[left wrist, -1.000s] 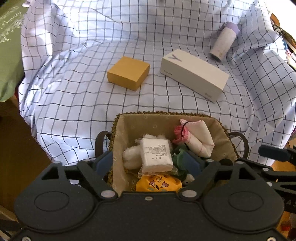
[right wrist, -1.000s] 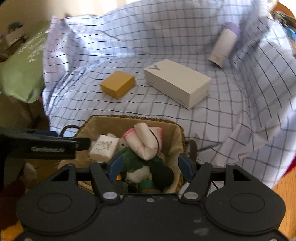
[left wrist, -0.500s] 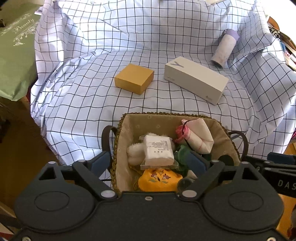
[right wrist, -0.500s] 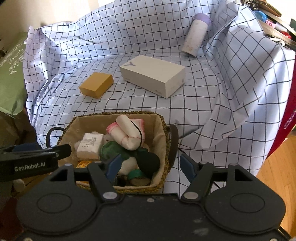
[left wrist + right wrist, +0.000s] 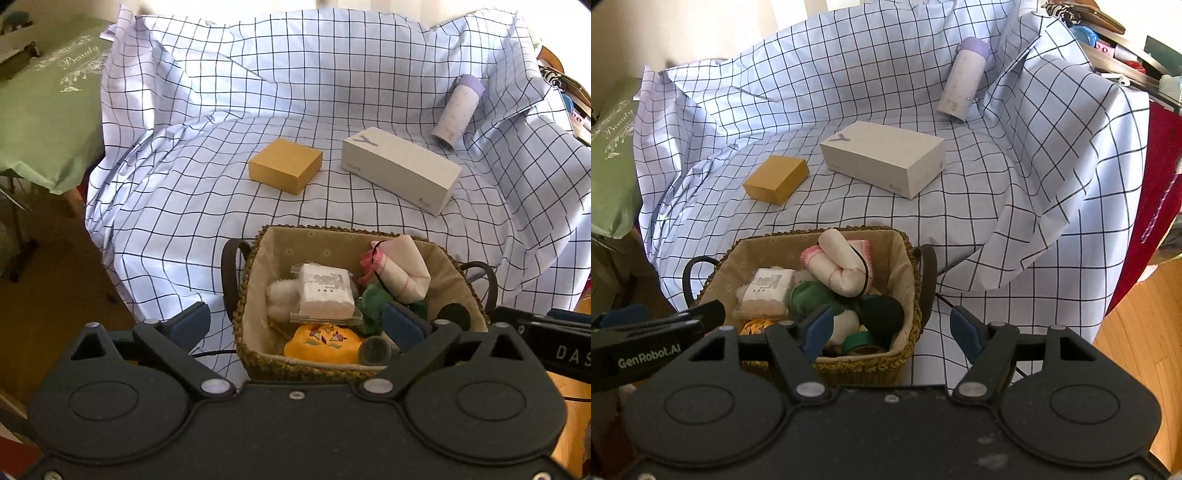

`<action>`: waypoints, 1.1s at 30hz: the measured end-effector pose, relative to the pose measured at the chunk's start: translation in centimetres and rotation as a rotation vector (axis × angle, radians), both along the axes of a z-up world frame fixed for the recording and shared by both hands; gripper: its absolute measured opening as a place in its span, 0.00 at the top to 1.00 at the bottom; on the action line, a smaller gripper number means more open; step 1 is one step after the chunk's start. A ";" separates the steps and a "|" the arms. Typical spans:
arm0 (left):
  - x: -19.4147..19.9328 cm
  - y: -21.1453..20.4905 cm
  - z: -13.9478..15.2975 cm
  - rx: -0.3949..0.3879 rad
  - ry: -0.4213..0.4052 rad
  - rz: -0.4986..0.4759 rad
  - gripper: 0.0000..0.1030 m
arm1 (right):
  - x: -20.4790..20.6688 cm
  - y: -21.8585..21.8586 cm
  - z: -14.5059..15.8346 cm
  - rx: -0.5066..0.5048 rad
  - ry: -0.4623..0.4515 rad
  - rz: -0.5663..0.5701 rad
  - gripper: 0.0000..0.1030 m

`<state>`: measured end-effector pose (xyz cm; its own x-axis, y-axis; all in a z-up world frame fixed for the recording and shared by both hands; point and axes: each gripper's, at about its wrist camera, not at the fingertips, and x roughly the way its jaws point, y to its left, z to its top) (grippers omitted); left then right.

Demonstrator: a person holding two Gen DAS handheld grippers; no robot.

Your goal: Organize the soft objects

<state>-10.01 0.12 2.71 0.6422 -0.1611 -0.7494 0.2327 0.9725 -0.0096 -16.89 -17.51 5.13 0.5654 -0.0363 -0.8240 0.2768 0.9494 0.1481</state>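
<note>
A checked cloth [image 5: 295,122] covers the counter, and at its near edge sits a woven basket [image 5: 255,266] packed with soft things: a rolled pink-and-white cloth [image 5: 842,266], a wrapped white pack [image 5: 325,291] and a yellow embroidered pouch [image 5: 325,343]. Farther back lie a long white box [image 5: 400,170], a yellow box [image 5: 284,170] and a lilac-capped bottle [image 5: 964,81]. The left gripper [image 5: 295,325] and right gripper [image 5: 890,328] hang over the basket, jaws wide and holding nothing.

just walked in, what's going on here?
Both grippers, left and right, are open and empty above a woven basket already filled with soft items: a rolled towel, a wrapped white pack and a yellow pouch. A yellow box, a white box and a bottle lie on the checked cloth.
</note>
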 end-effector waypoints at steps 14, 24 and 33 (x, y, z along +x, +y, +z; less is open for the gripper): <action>-2.7 0.4 0.8 -0.006 -0.030 0.001 0.03 | -3.0 -0.1 1.0 -0.015 -0.059 -0.024 0.31; -3.1 0.2 0.7 0.006 -0.037 -0.002 0.03 | -2.9 0.0 0.7 -0.010 -0.043 -0.016 0.30; -3.3 0.1 0.6 0.013 -0.032 -0.004 0.03 | -2.9 -0.2 0.4 -0.001 -0.033 -0.025 0.30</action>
